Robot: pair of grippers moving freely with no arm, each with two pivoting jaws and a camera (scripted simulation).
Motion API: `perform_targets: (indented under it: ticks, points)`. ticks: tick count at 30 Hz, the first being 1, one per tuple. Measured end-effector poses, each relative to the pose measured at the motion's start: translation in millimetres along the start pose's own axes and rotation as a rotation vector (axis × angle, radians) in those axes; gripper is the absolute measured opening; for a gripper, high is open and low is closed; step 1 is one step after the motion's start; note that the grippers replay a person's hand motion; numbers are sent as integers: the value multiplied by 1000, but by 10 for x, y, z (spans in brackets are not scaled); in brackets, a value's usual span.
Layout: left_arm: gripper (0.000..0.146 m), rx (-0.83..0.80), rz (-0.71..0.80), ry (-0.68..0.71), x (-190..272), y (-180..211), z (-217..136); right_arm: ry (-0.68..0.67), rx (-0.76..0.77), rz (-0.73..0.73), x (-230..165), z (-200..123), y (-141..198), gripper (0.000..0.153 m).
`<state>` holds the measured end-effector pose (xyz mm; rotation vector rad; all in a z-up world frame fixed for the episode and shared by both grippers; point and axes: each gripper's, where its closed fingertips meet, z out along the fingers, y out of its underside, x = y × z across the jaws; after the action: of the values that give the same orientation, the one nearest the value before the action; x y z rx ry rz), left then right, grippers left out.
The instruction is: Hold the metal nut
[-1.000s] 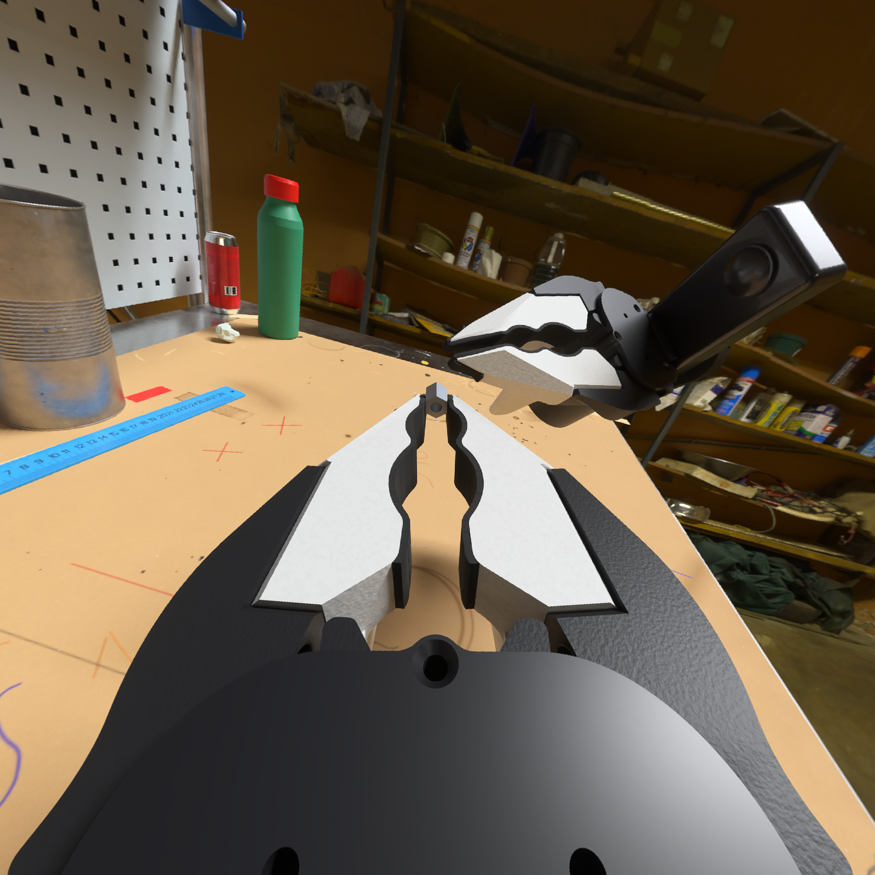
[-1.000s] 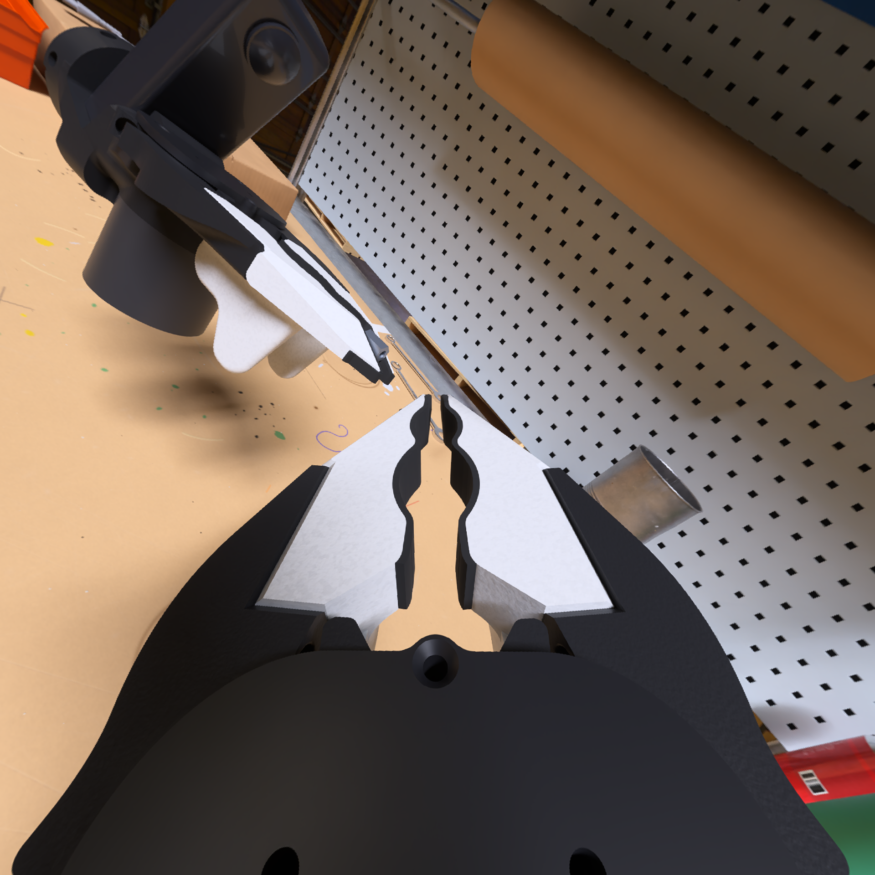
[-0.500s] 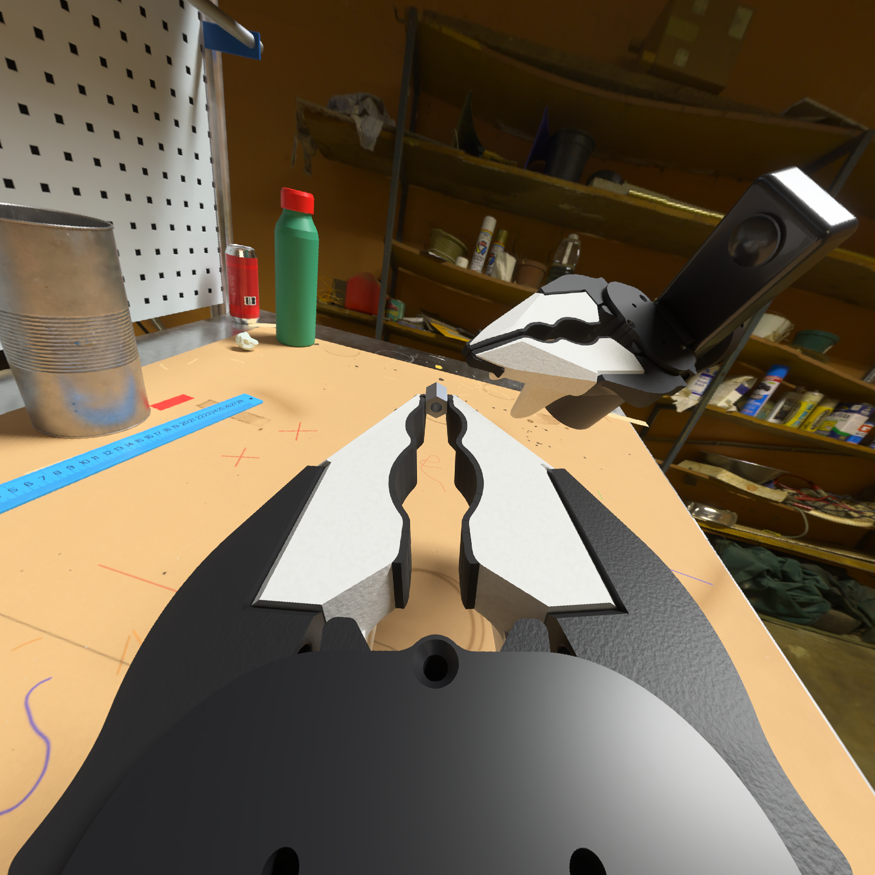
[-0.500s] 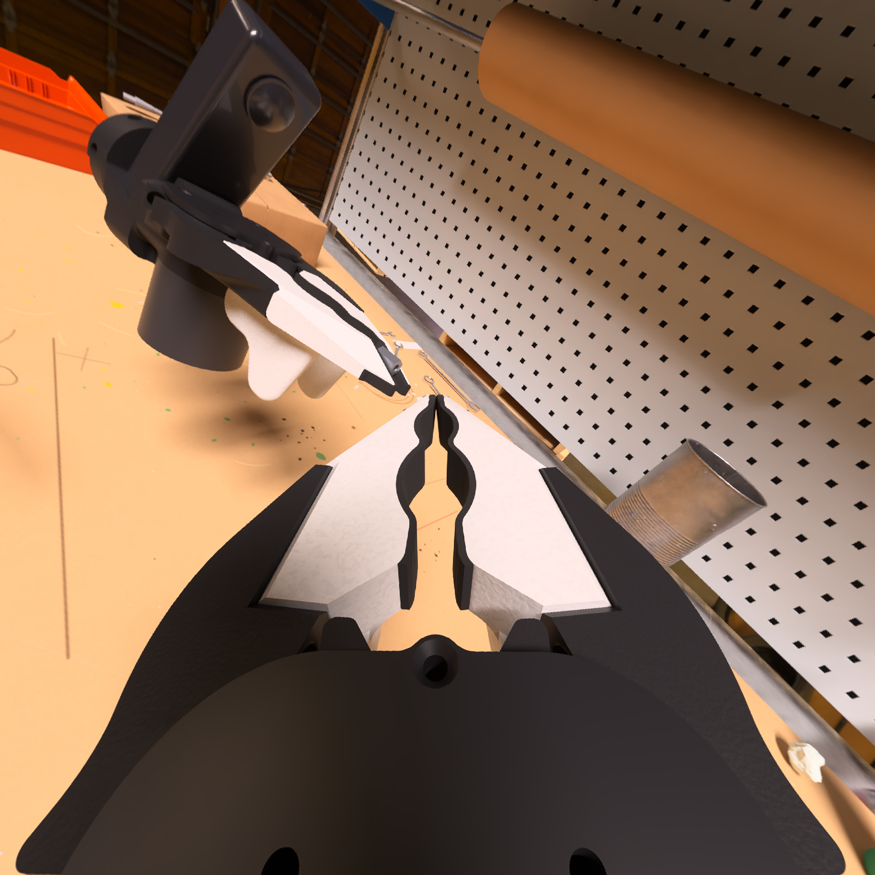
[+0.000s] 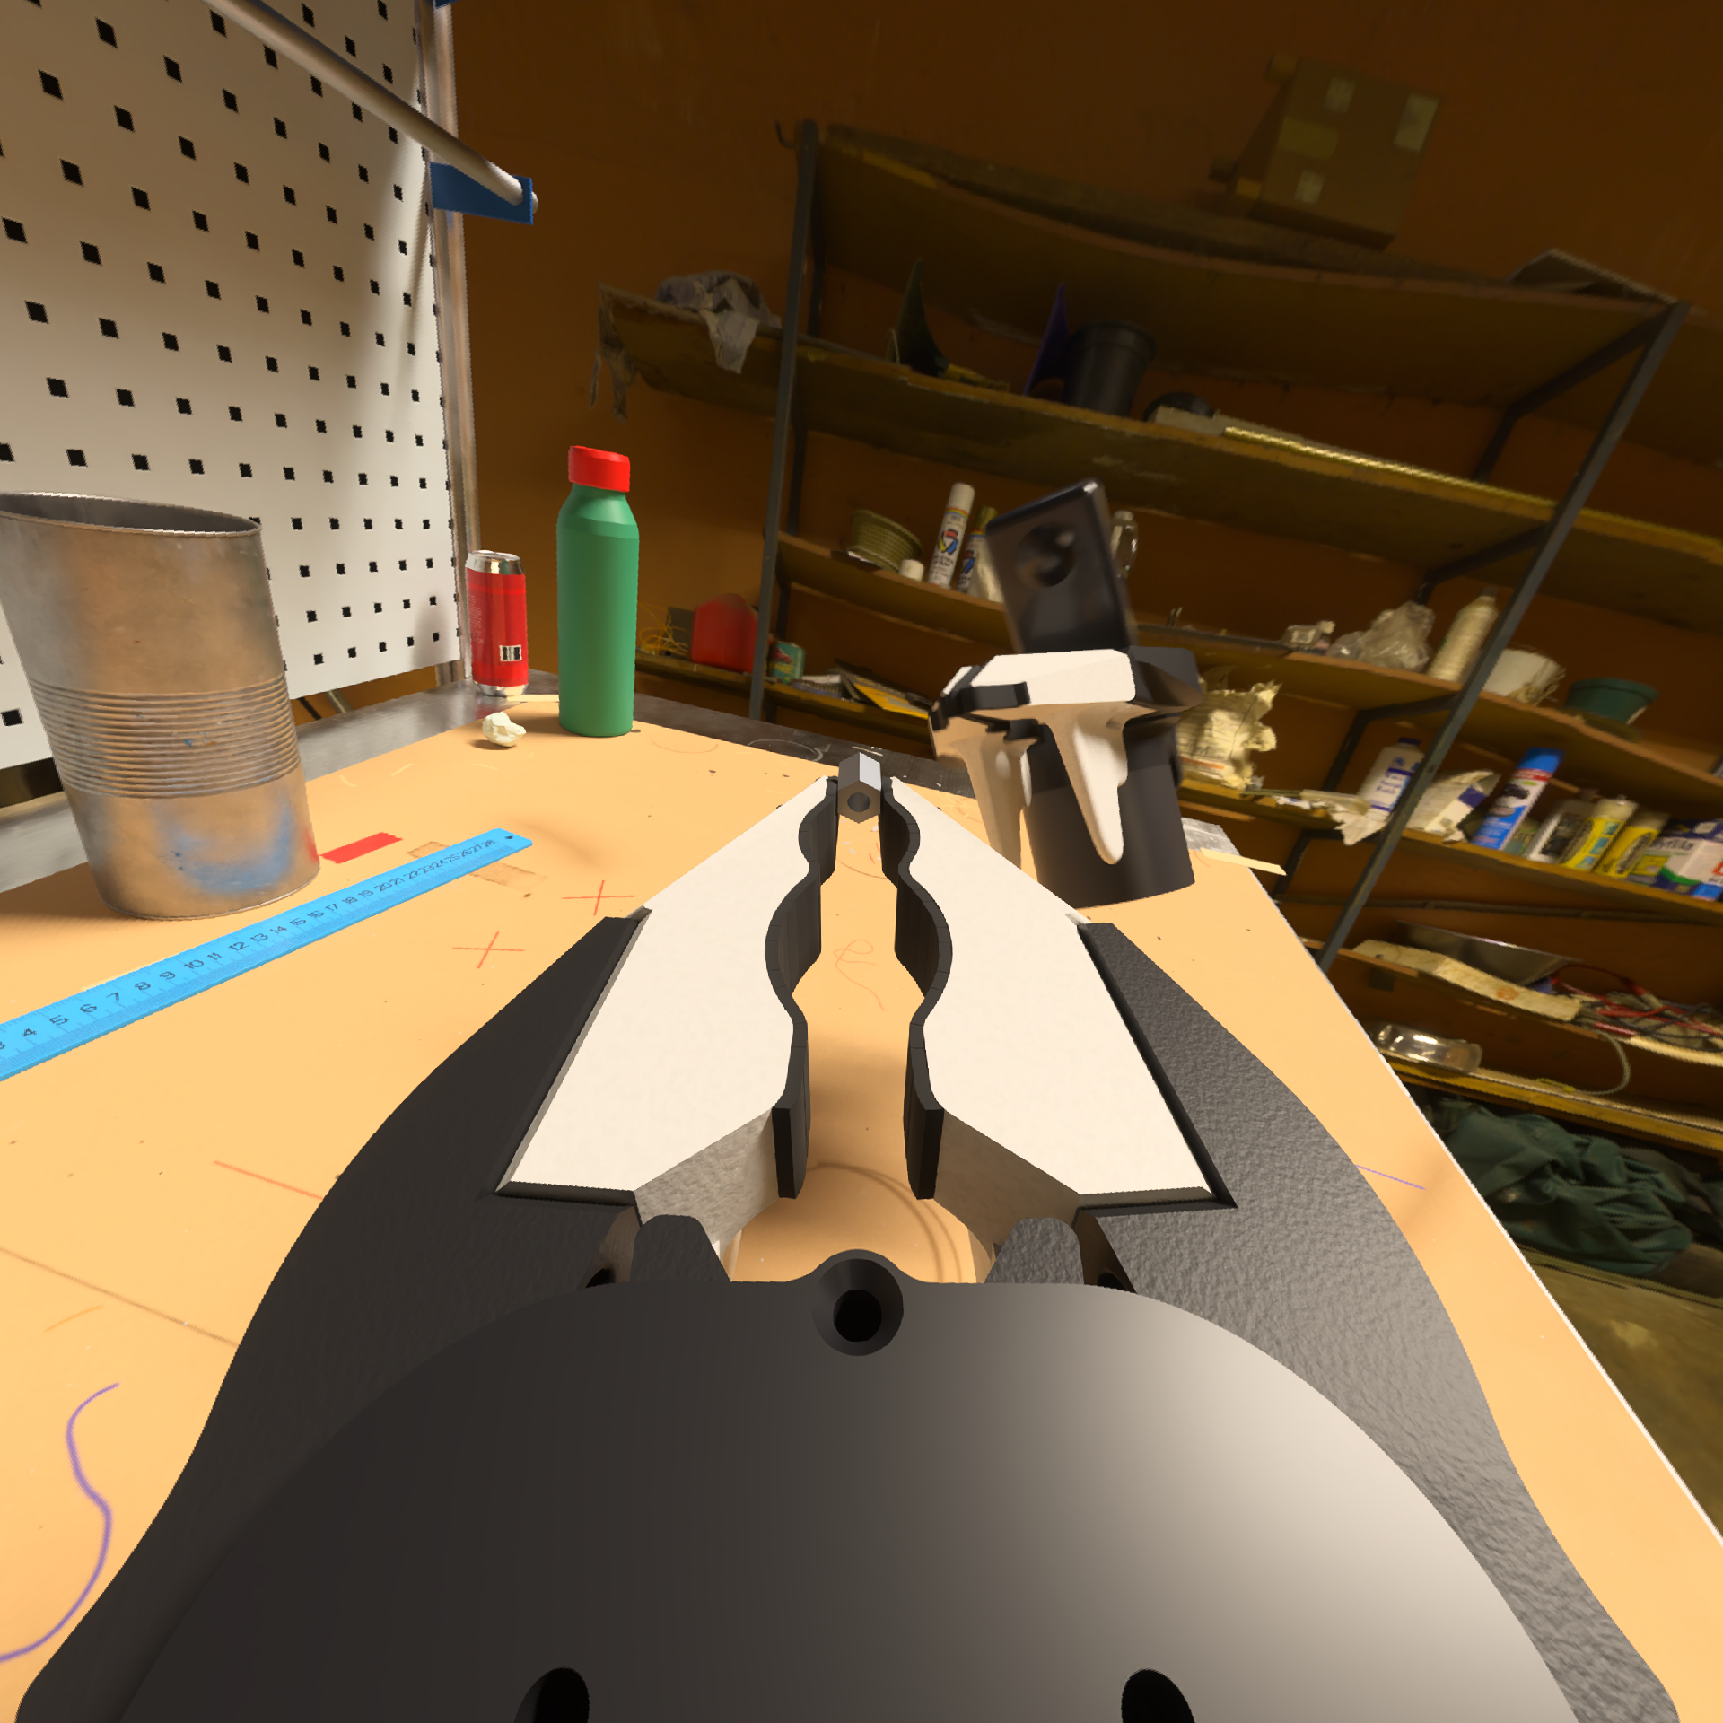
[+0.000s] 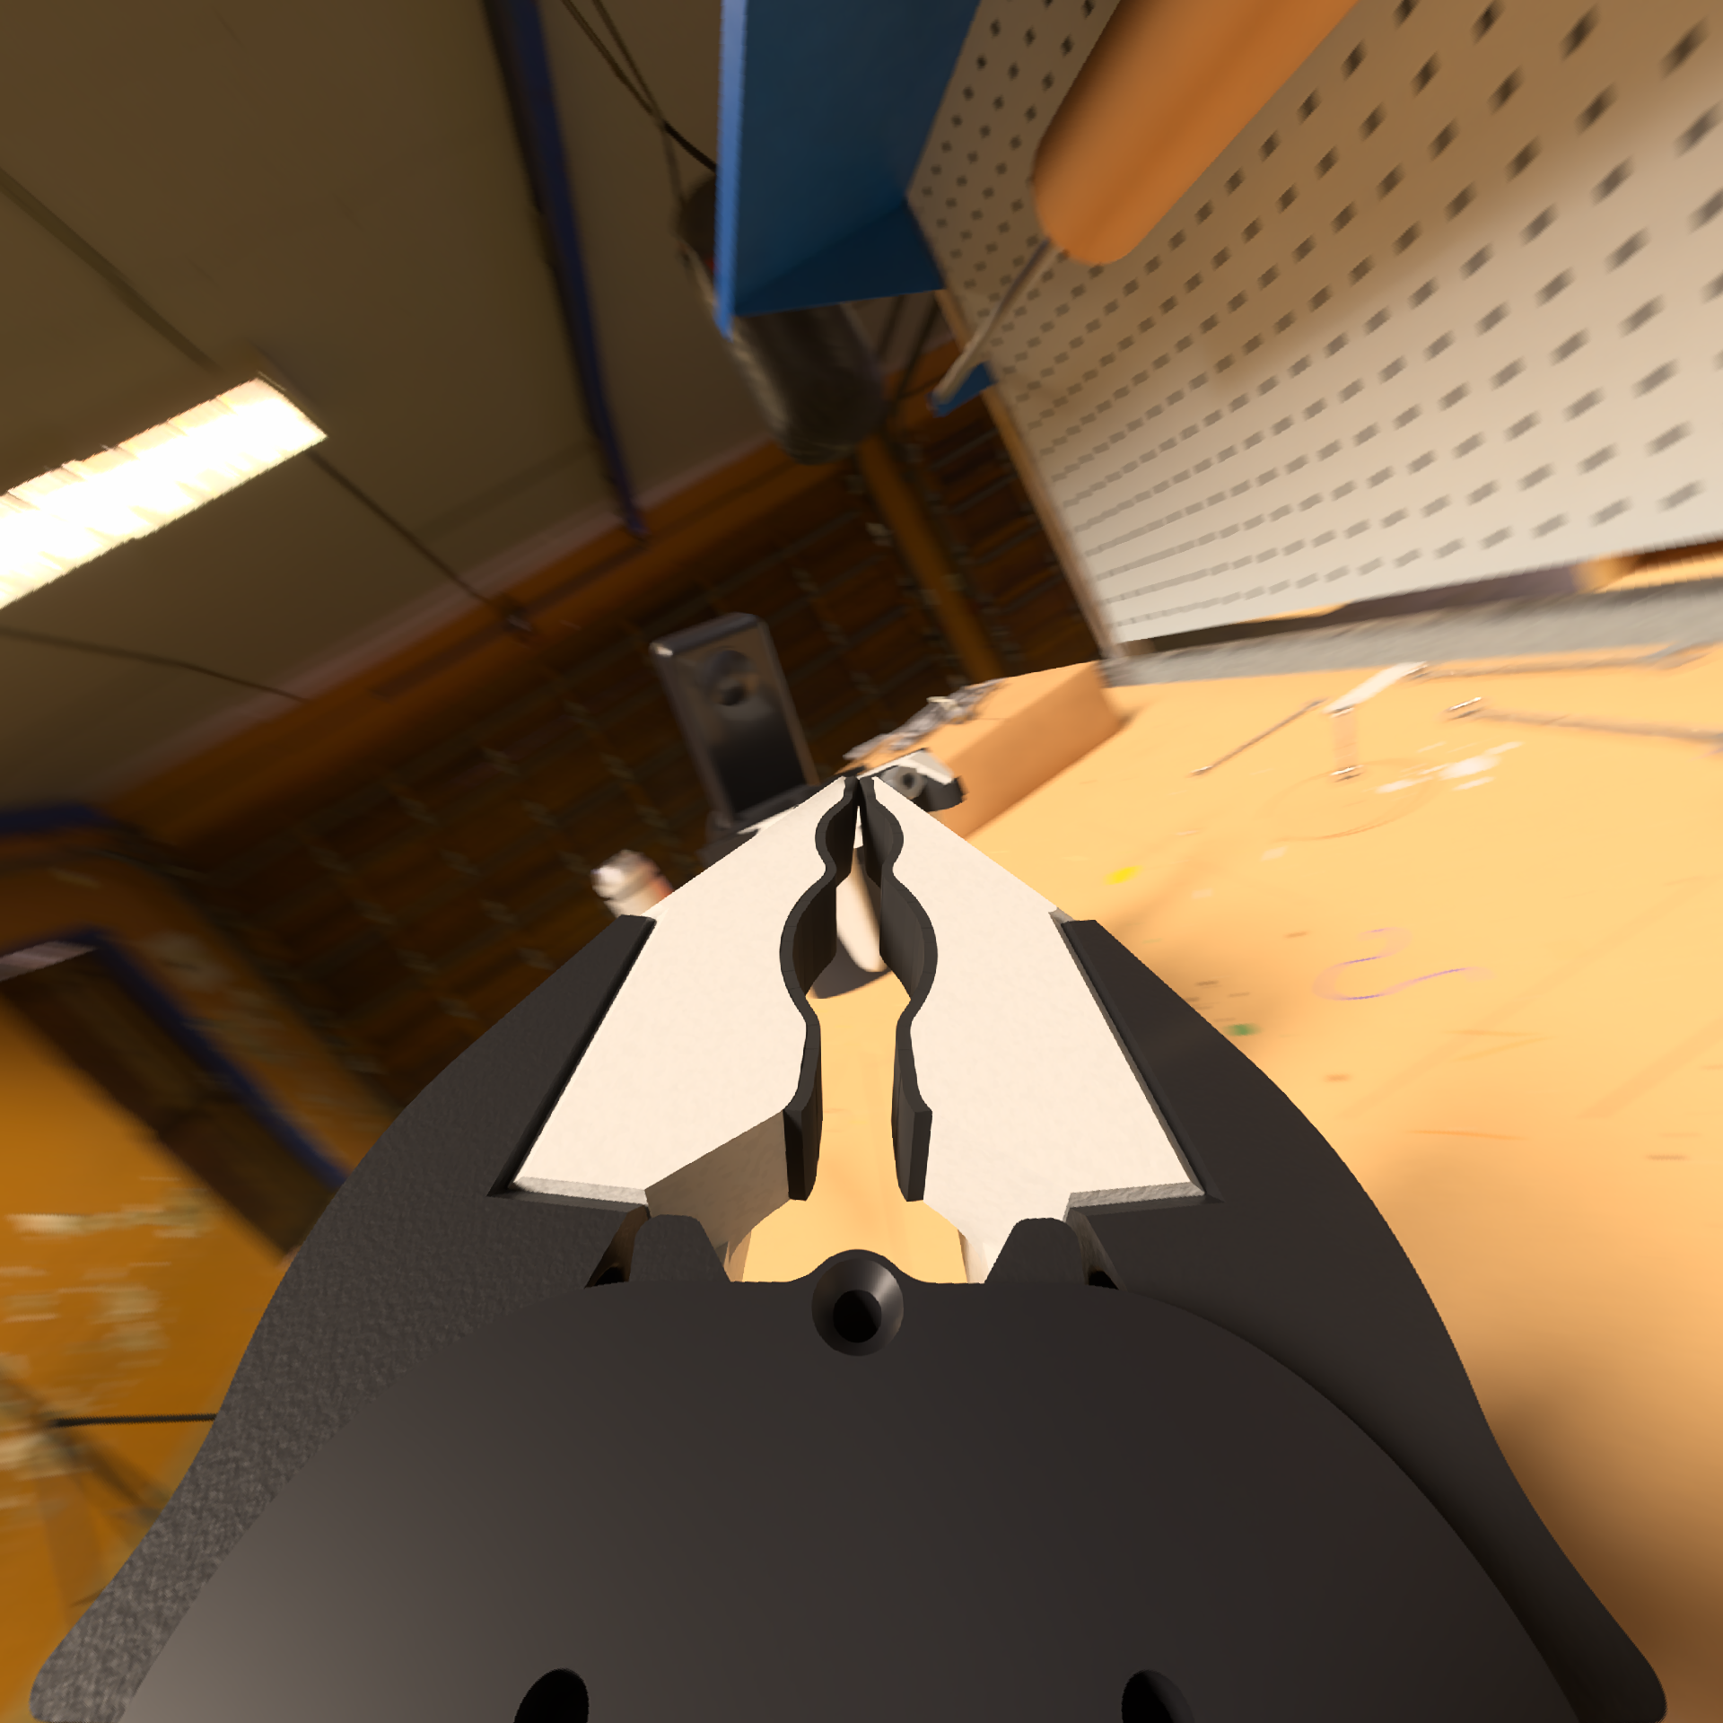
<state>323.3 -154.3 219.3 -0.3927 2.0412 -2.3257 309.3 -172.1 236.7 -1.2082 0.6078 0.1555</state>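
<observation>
My left gripper [image 5: 858, 809] is shut on a small hexagonal metal nut [image 5: 860, 788], pinched at its very fingertips above the orange tabletop [image 5: 373, 1072]. My right gripper [image 6: 858, 792] is shut and empty, its tips touching. In the left wrist view the right gripper [image 5: 946, 699] hovers just right of and beyond the nut, apart from it, its fingers pointing left. The right wrist view is motion-blurred; the left gripper [image 6: 737, 709] shows partly behind my right fingertips, and the nut cannot be made out there.
A metal can [image 5: 158, 699], a blue ruler [image 5: 252, 942], a red can [image 5: 497, 620], a green bottle [image 5: 597, 606] and a white scrap [image 5: 503, 729] stand at the left by the pegboard [image 5: 214, 326]. Cluttered shelves [image 5: 1212, 466] lie past the table's right edge.
The right gripper has swung round from lying sideways close to the nut to a more upright pose farther off, and its jaws have closed fully. The left gripper has kept hold of the nut.
</observation>
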Motion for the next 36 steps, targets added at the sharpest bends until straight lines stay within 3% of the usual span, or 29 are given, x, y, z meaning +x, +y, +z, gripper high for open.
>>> perform_targets:
  ticks: [2,4,8,13,19,27,36]
  points:
    - [8,16,-19,-16,-48,-21,-15,-90,3,121,-49,20,43,0]
    - [8,35,-54,-20,-108,-48,-59,-67,-26,69,-48,41,93,0]
    - [8,5,-9,22,-26,-61,-45,85,-66,-232,21,14,54,0]
    - [8,-2,-68,82,16,19,-41,263,-97,-617,67,-49,-39,5]
    - [8,3,-105,143,73,5,-57,350,-143,-865,43,-44,-41,8]
    - [8,-1,-111,147,73,29,-51,411,-181,-1010,54,-46,-33,3]
    - [8,-1,-104,138,61,23,-53,412,-193,-1014,68,-46,-17,0]
